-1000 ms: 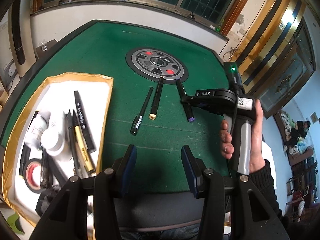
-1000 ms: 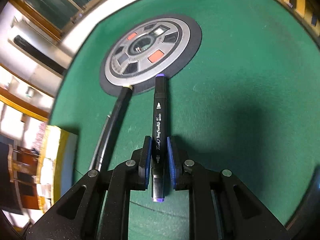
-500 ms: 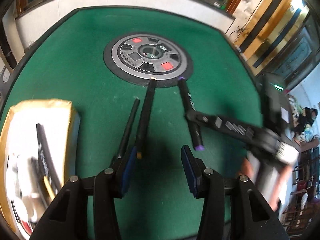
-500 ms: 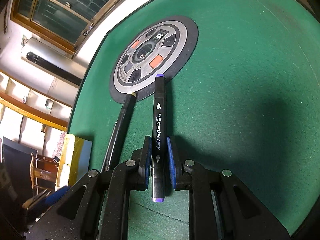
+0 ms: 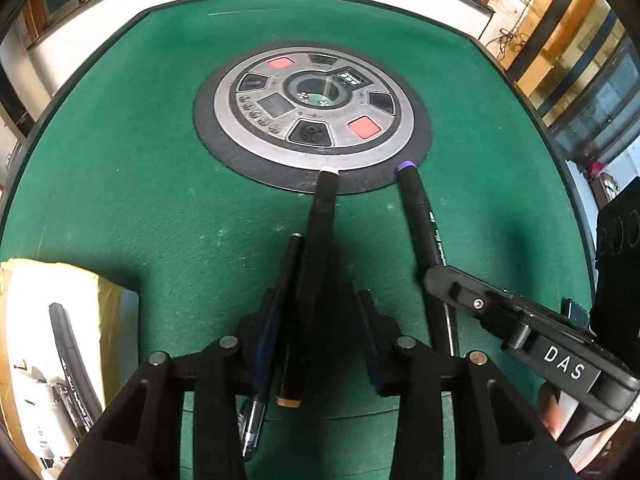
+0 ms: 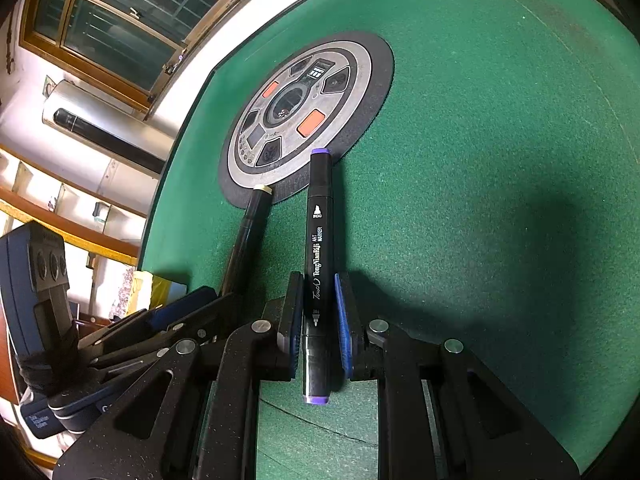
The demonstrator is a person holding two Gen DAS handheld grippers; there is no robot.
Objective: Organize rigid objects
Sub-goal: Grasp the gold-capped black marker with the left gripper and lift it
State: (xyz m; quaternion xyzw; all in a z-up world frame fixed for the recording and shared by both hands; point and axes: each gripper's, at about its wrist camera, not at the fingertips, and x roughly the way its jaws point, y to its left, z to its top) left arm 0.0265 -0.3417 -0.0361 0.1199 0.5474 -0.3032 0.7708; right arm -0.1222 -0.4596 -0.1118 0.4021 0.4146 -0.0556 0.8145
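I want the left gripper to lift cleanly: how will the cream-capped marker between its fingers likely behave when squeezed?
The cream-capped marker looks like a stiff, straight plastic barrel, so it probably won't bend. It seems light. A thinner pen lies against it inside the left gripper, whose jaws have just been closing, so both may get pinched or one may roll aside.

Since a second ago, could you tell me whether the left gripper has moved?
Yes. The left gripper came forward toward the round control panel, now straddling two pens, jaws just closing.
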